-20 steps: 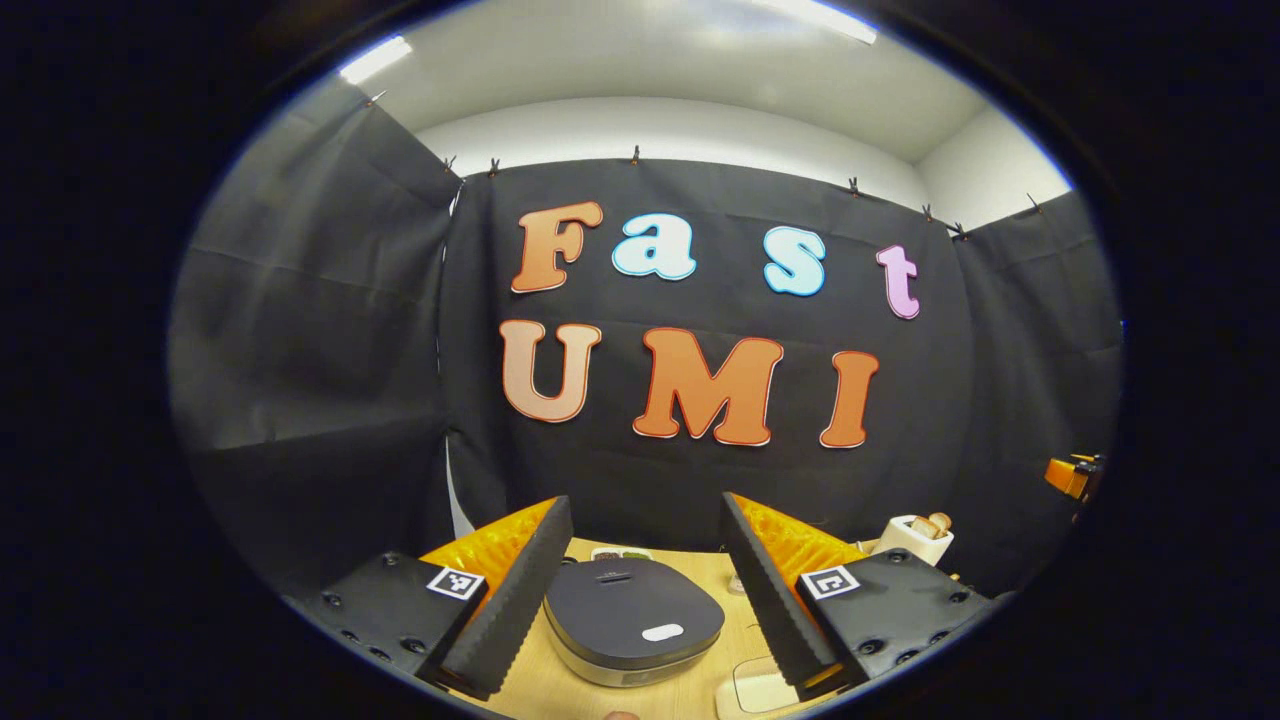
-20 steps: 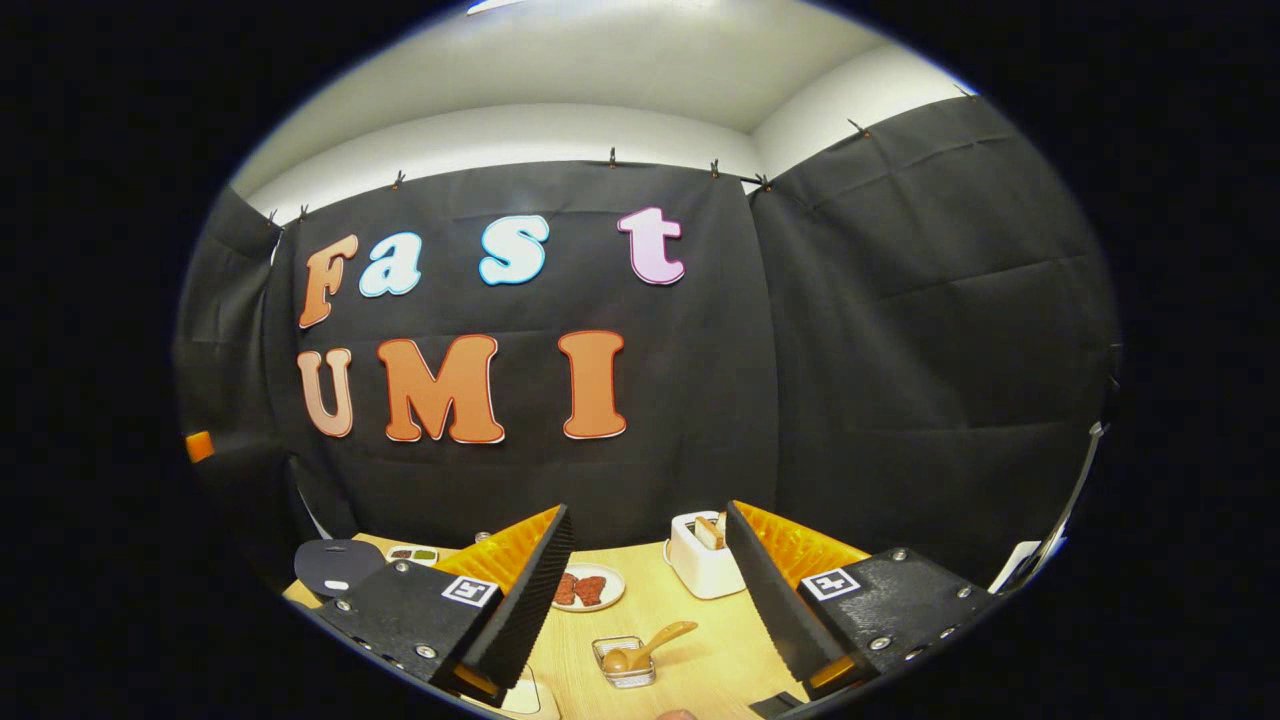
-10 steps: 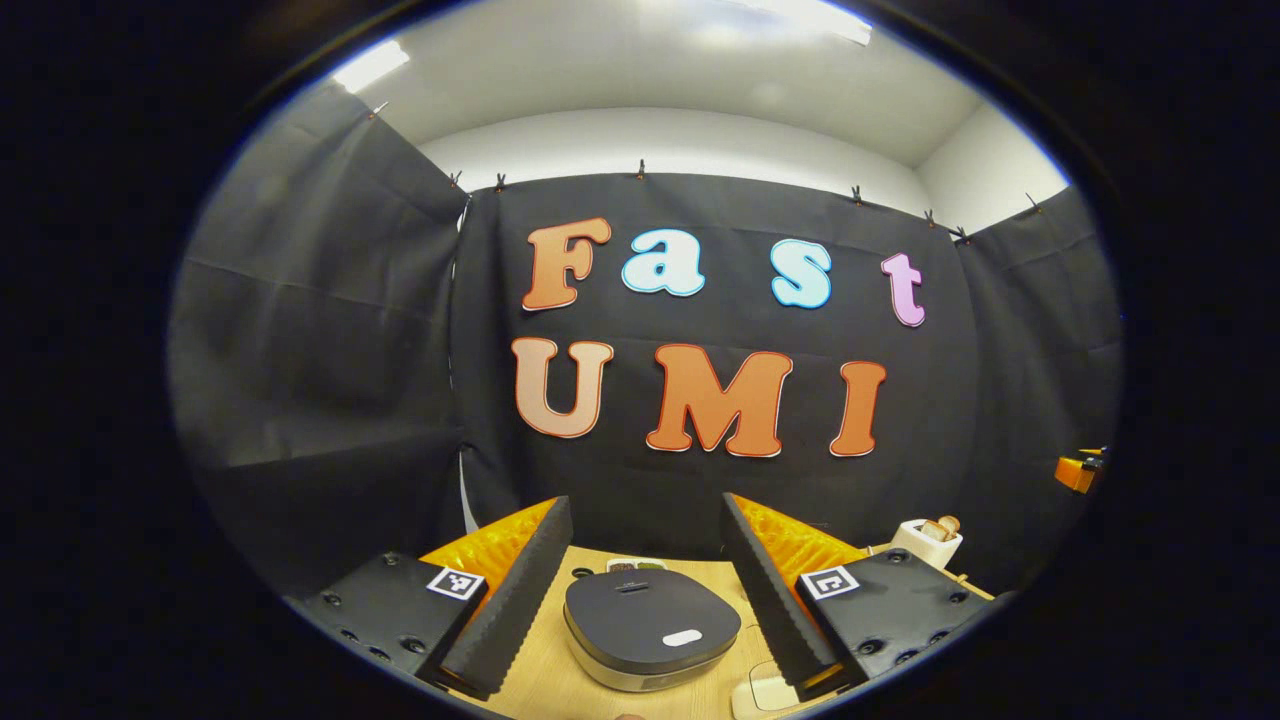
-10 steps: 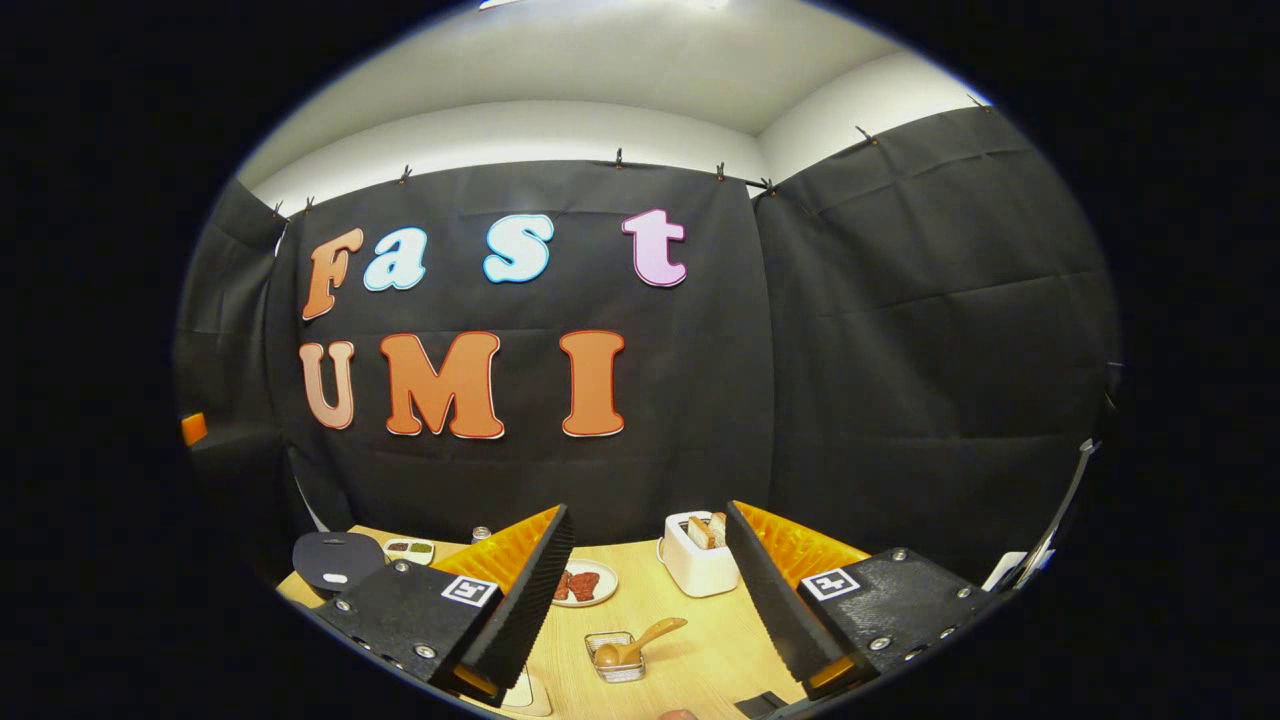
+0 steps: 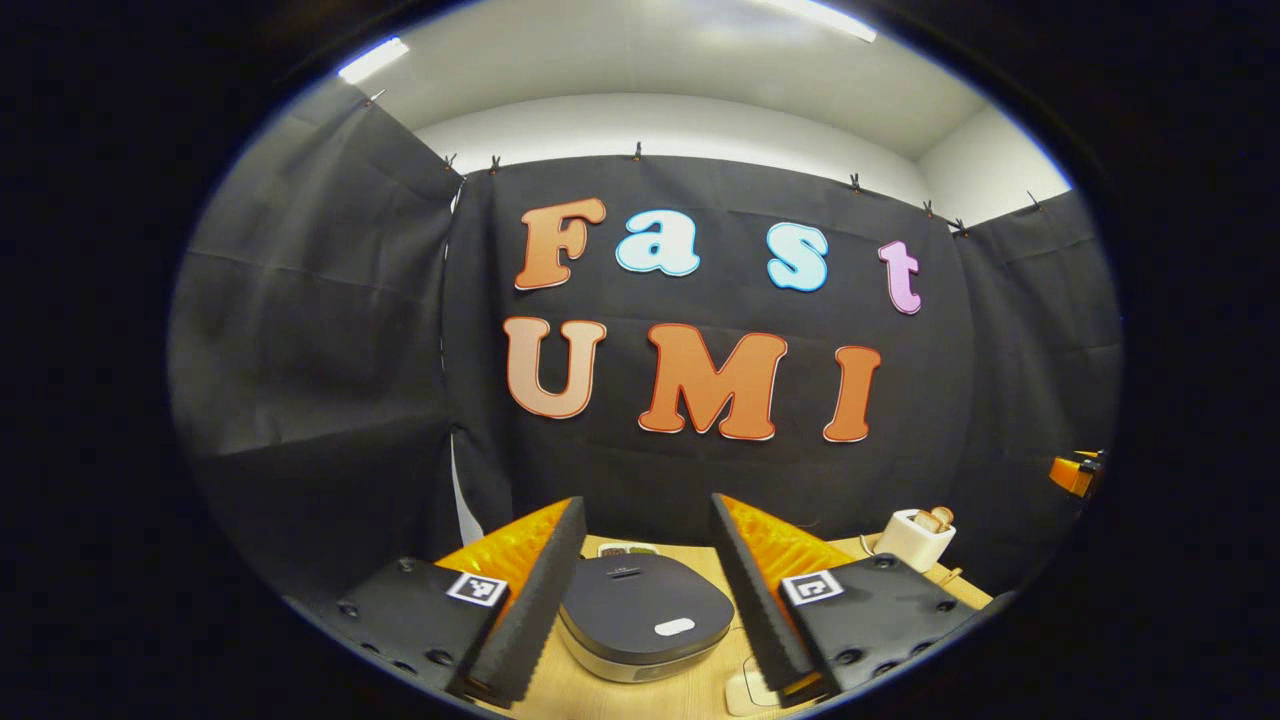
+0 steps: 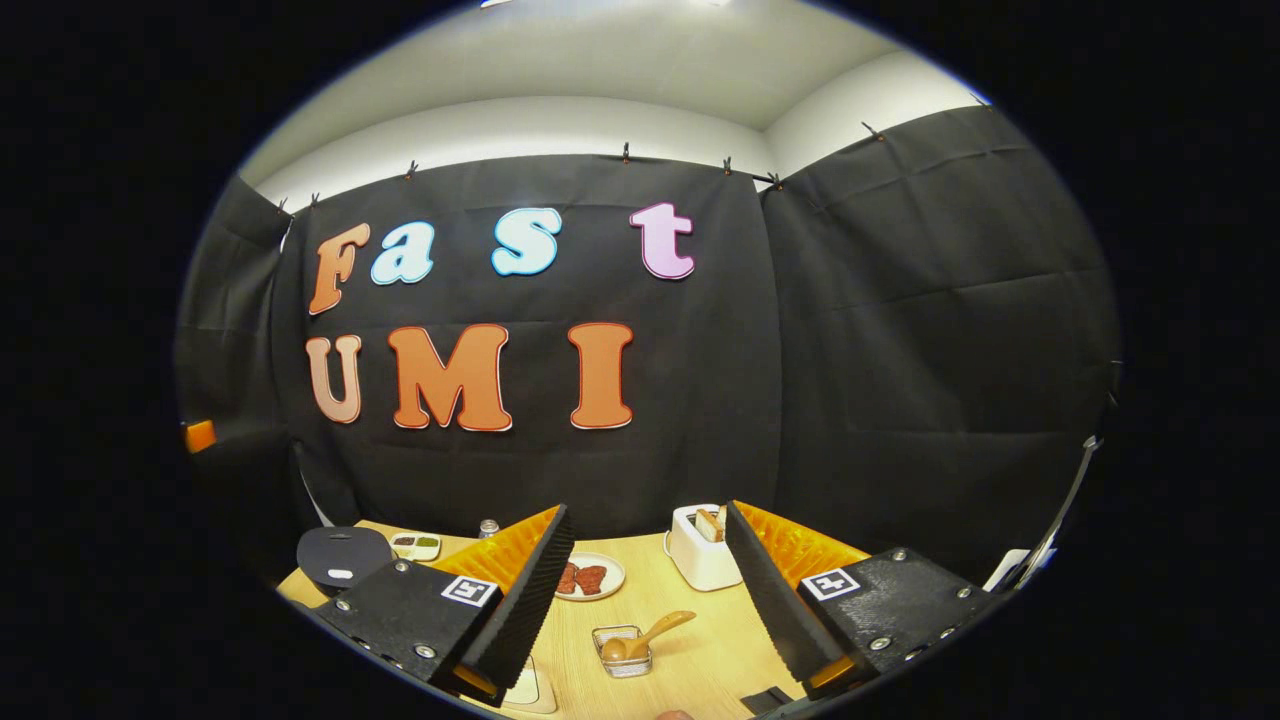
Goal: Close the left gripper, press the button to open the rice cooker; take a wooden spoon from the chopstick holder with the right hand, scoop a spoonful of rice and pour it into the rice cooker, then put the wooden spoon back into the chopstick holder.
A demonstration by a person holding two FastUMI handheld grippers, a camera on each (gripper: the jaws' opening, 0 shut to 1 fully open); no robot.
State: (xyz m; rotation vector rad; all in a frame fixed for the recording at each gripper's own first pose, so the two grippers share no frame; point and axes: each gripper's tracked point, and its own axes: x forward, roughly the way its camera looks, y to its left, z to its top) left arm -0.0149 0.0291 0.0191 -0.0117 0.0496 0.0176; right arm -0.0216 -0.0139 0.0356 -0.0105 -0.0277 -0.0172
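Now your left gripper [image 5: 640,590] has narrowed slightly, both grippers released; rice cooker [image 5: 645,615] lid closed, wooden spoon [image 6: 645,637] sits in small clear container [image 6: 622,651], right gripper [image 6: 650,600] apart.

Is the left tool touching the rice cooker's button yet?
Apart. The left gripper view shows the left tool open, its fingers either side of the rice cooker, the button uncovered.

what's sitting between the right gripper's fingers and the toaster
In the right gripper view, a wooden spoon resting in a small clear container lies on the table before the toaster.
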